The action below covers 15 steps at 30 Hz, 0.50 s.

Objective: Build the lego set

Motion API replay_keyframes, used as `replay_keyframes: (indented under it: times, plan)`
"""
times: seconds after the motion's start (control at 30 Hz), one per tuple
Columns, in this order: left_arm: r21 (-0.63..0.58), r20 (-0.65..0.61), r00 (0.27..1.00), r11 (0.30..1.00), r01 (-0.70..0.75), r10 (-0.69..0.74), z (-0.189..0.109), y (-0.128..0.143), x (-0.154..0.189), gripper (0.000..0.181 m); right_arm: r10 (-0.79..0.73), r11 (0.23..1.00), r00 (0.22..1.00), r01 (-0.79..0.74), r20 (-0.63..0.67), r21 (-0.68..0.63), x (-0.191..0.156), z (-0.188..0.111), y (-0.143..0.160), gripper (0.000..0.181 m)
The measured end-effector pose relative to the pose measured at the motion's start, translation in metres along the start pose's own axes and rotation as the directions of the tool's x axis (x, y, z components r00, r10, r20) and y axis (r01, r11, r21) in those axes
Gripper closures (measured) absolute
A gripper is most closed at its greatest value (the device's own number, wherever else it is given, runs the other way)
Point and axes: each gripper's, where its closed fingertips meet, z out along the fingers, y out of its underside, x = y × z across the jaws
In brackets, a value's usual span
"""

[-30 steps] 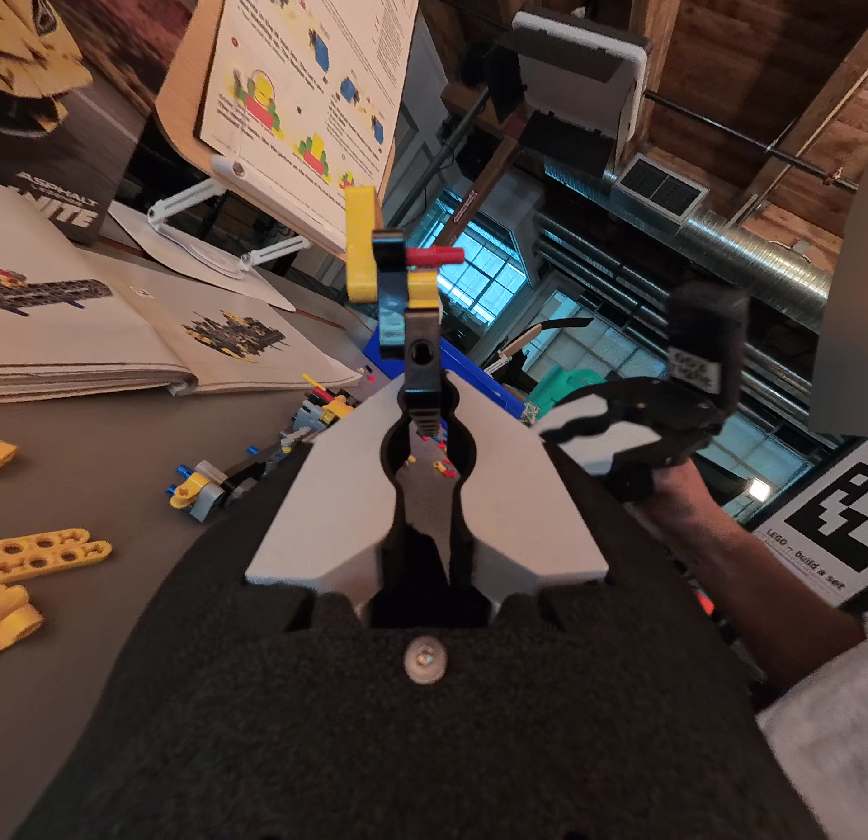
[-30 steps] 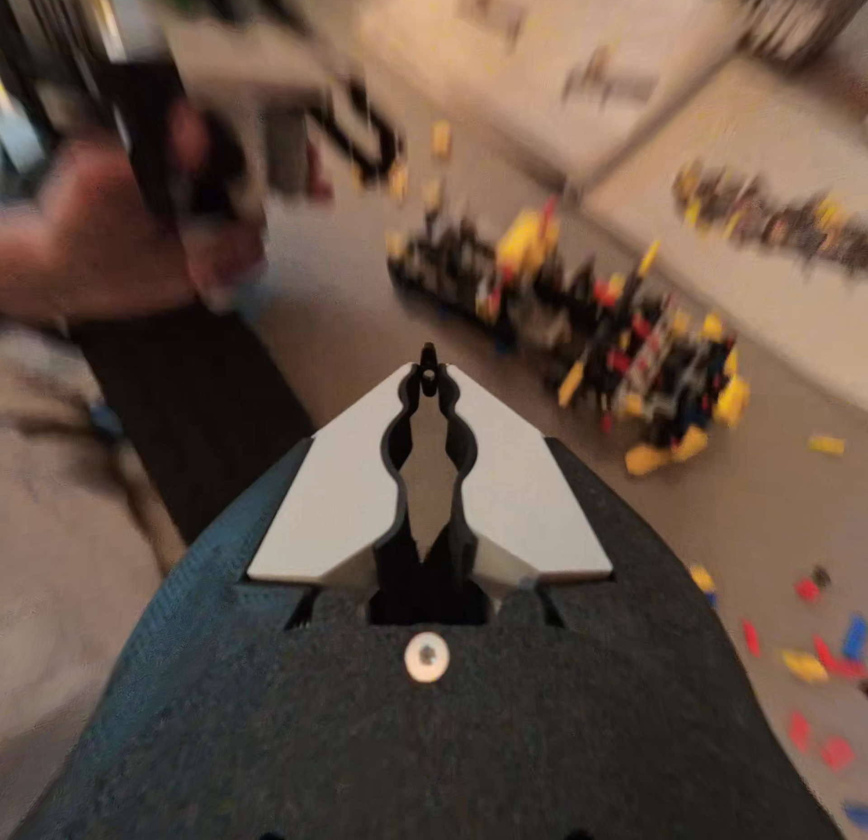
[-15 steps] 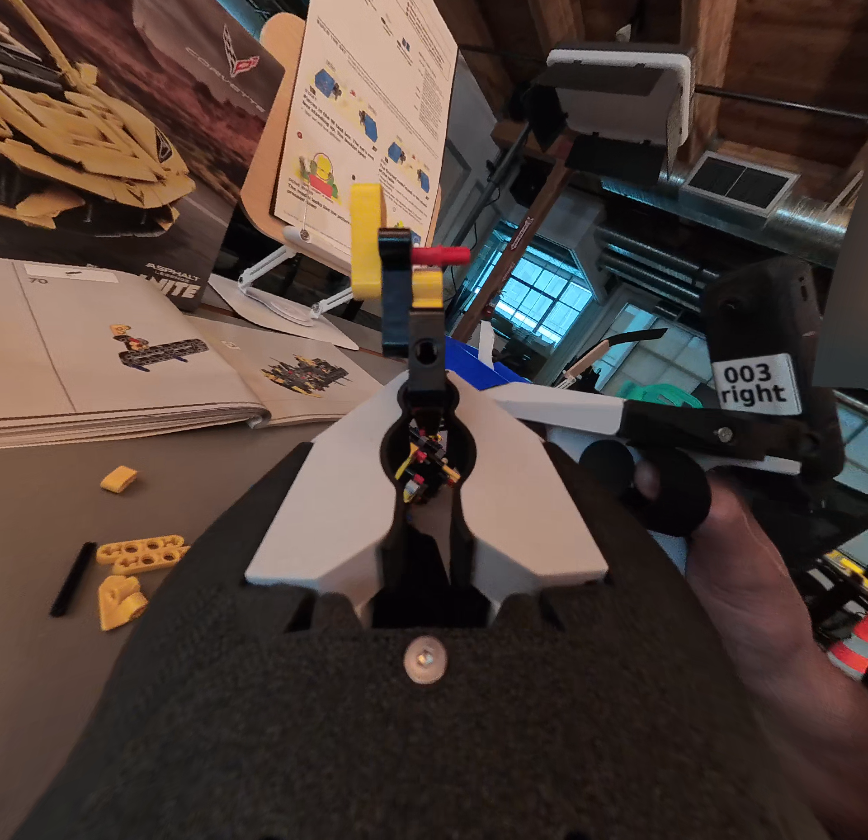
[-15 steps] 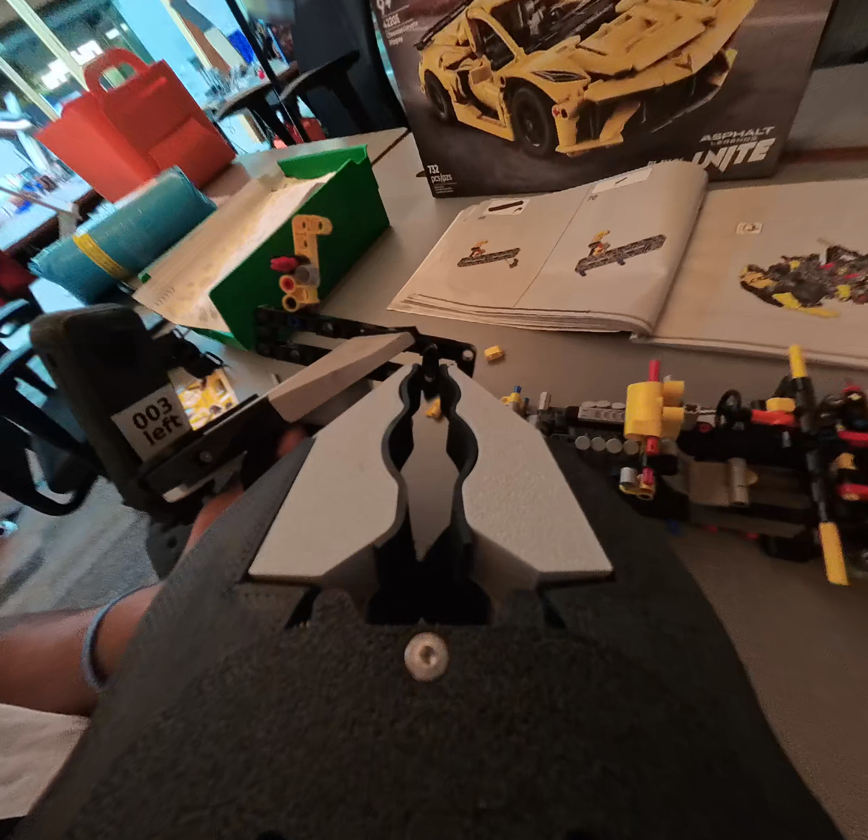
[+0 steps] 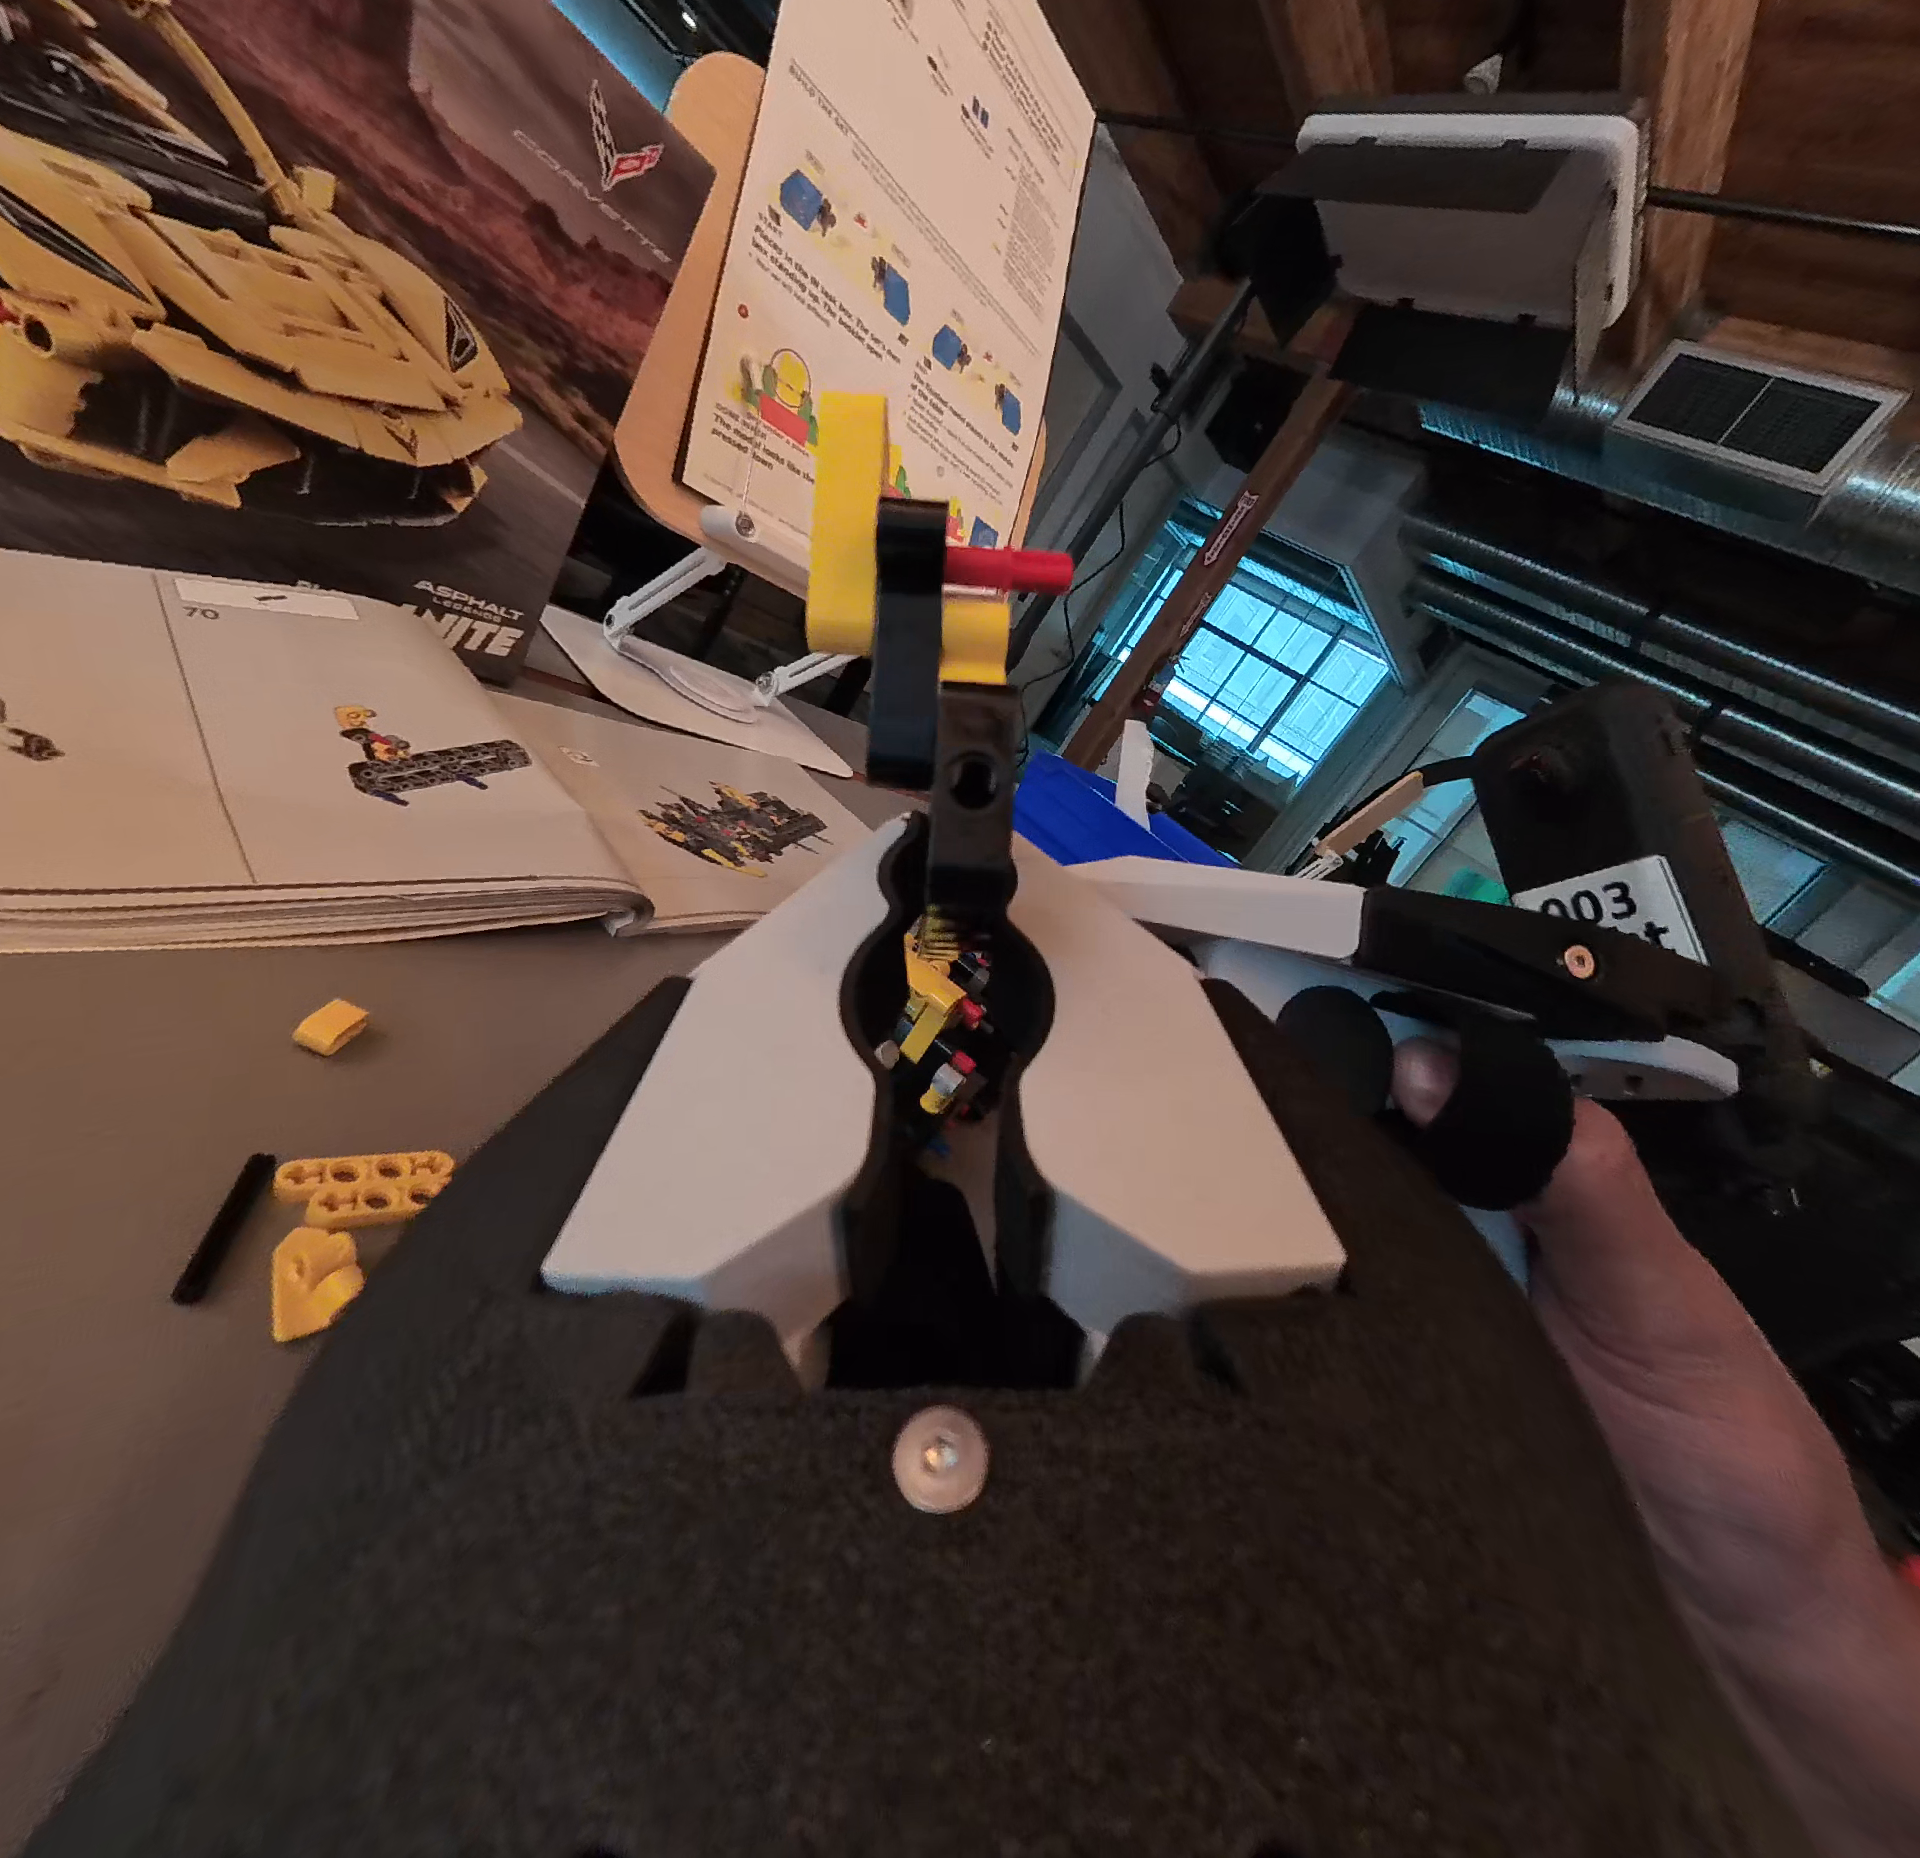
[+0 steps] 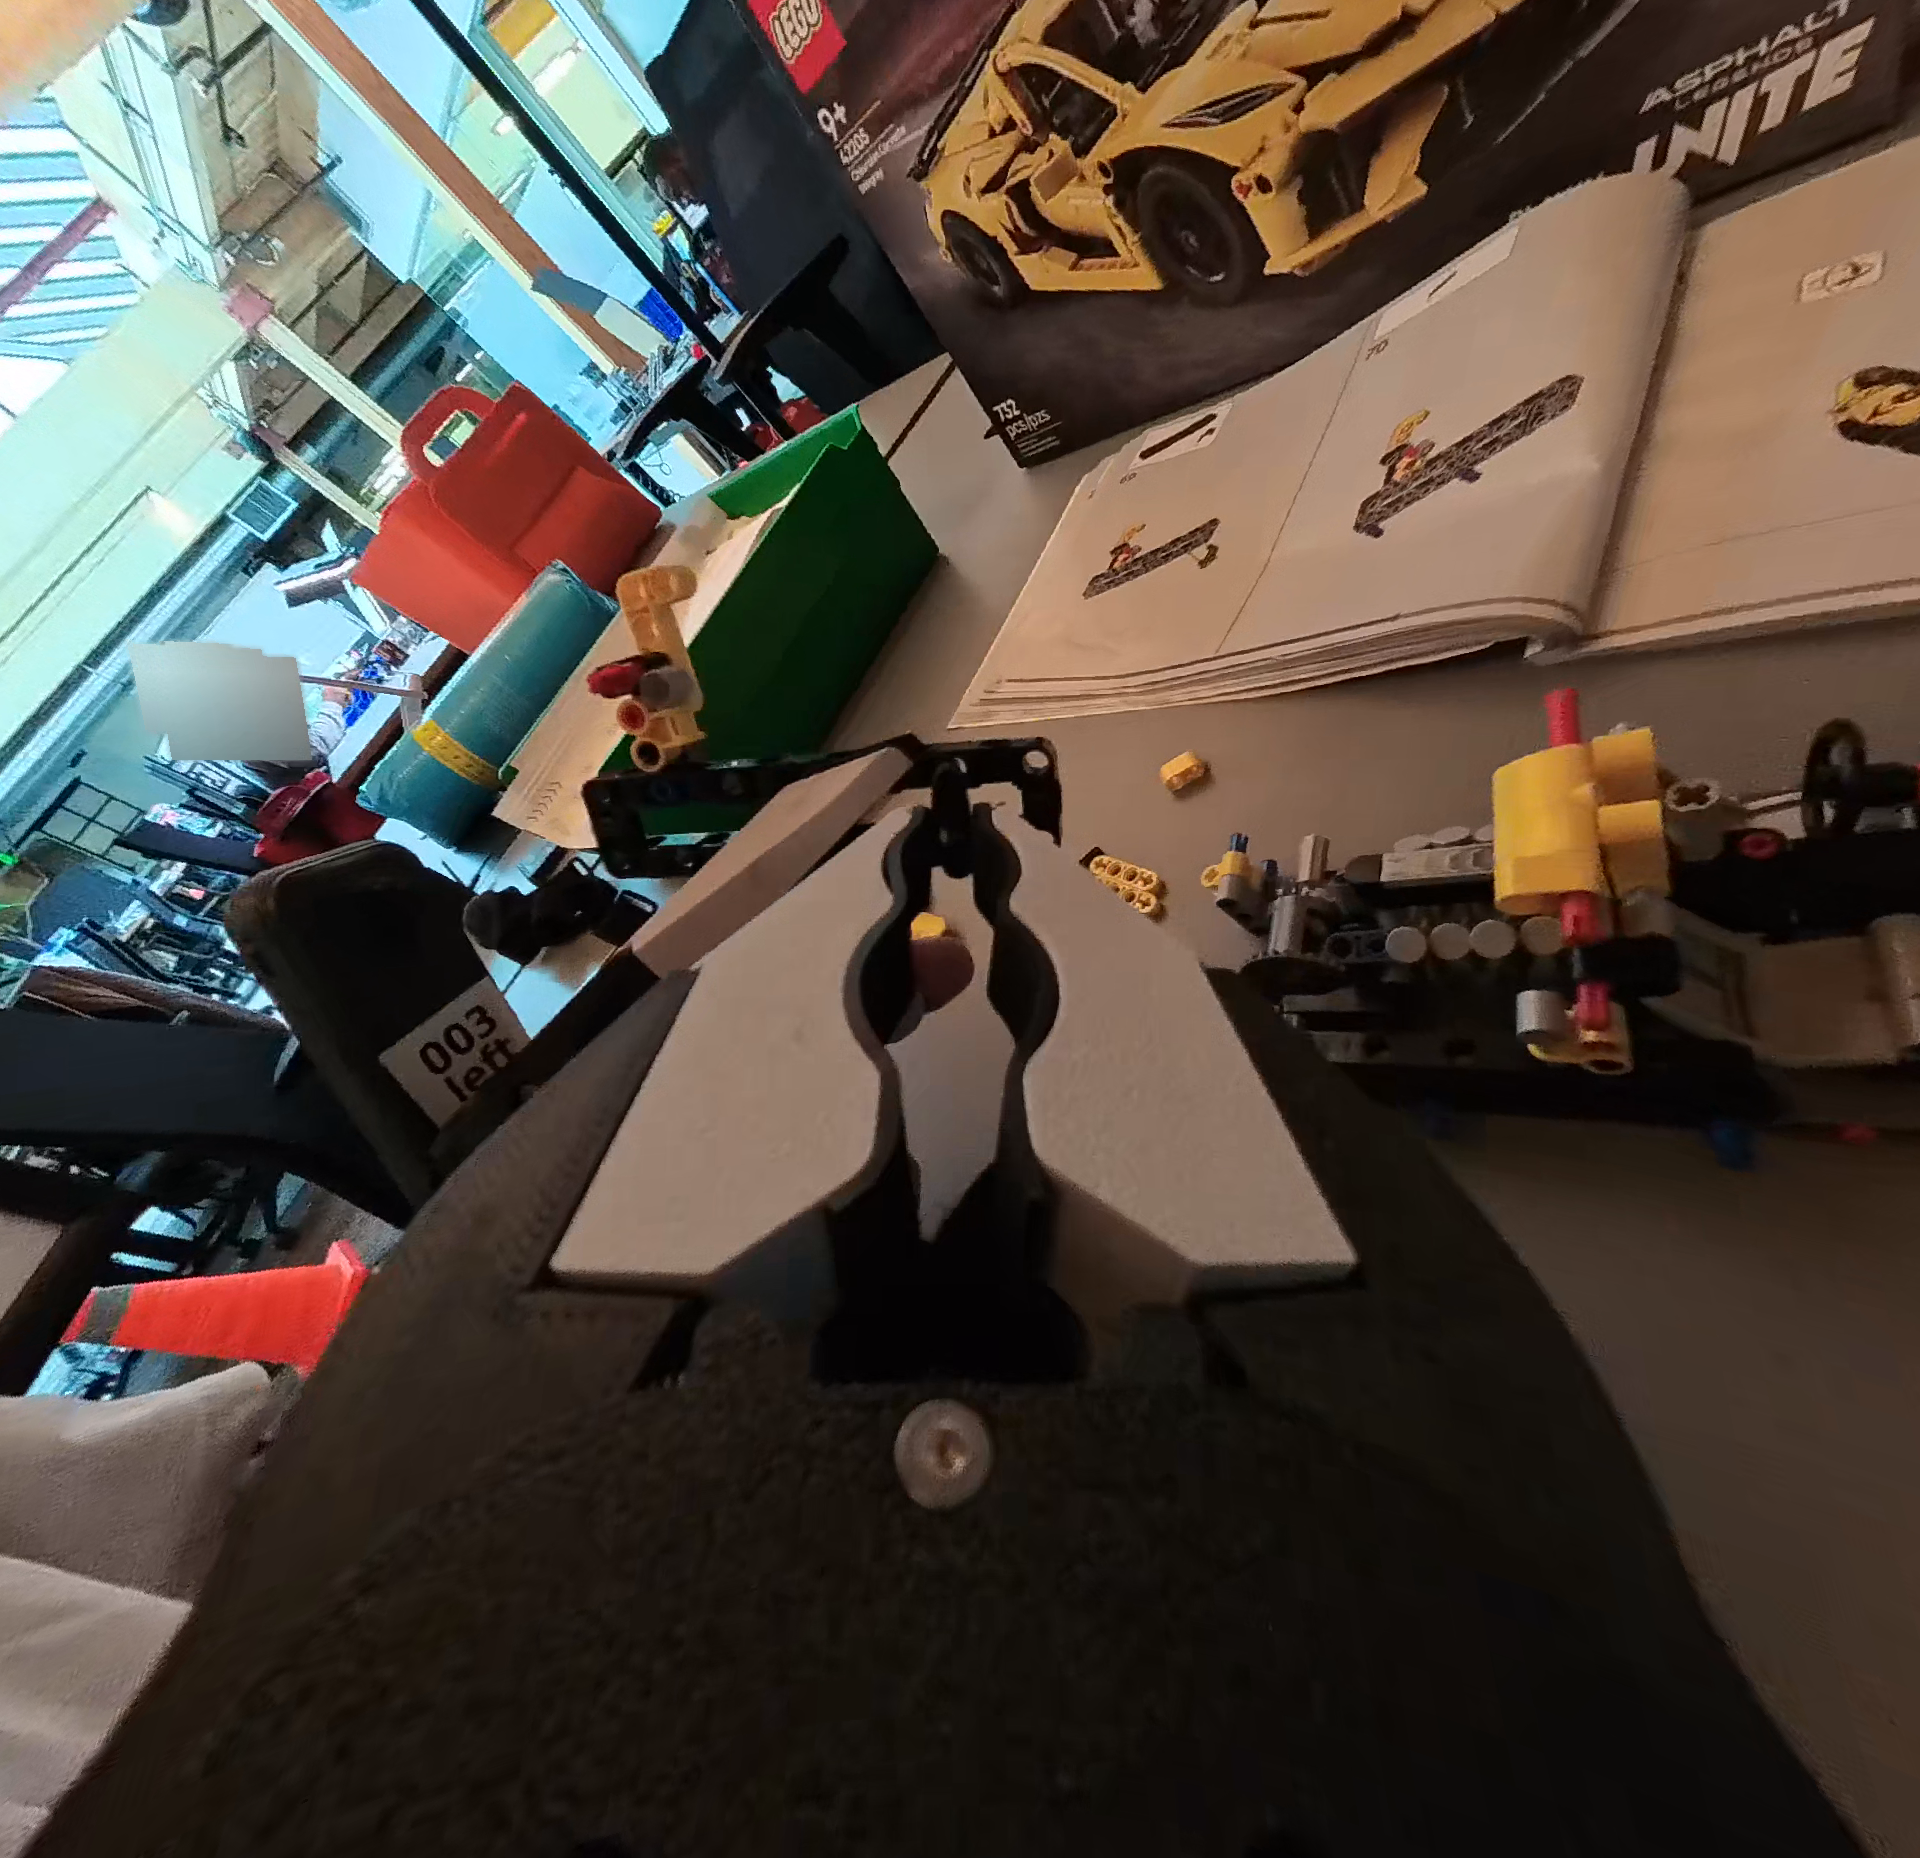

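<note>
a: what lies on the grey bench point(image 5: 125, 1102)?
b: near are loose yellow pieces point(image 5: 343, 1185) and a black axle point(image 5: 221, 1226). behind them is an open booklet point(image 5: 312, 759), then the set box point(image 5: 260, 250) at the far edge. above are wood beams.
a: and the tongs?
b: the left gripper point(image 5: 968, 852) is clamped on a black beam assembly point(image 5: 914, 624) with yellow parts and a red pin, held in the air. the right gripper point(image 6: 951, 832) is pressed together on a small black pin point(image 6: 948, 785). the chassis point(image 6: 1558, 904) lies on the bench to the right.
</note>
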Motion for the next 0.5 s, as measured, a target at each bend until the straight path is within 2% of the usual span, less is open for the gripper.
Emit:
replay_keyframes:
  times: [0.13,0.33,0.4,0.5]
  plan:
    - [0.0,0.012,1.0,1.0,-0.012,0.012,-0.0004,0.0,0.0004,0.173,-0.05,0.999,0.998,0.051,-0.032,0.013,-0.0006,0.0002,0.0003,0.175]
    - [-0.022,0.03,0.999,0.999,0.025,-0.024,0.0002,0.0028,-0.0047,0.173,-0.008,0.999,0.998,0.01,-0.057,0.046,0.0023,0.0038,0.0021,0.175]
    - [-0.02,0.02,0.999,0.999,0.05,-0.049,-0.0003,0.002,-0.0048,0.173,0.011,0.998,0.999,-0.01,-0.031,0.055,0.0013,0.0038,0.0011,0.175]
    - [-0.042,0.011,0.996,0.995,0.094,-0.093,0.0005,0.0046,-0.0054,0.173,0.153,0.988,0.986,-0.153,0.06,-0.002,0.0036,0.0028,0.0024,0.175]
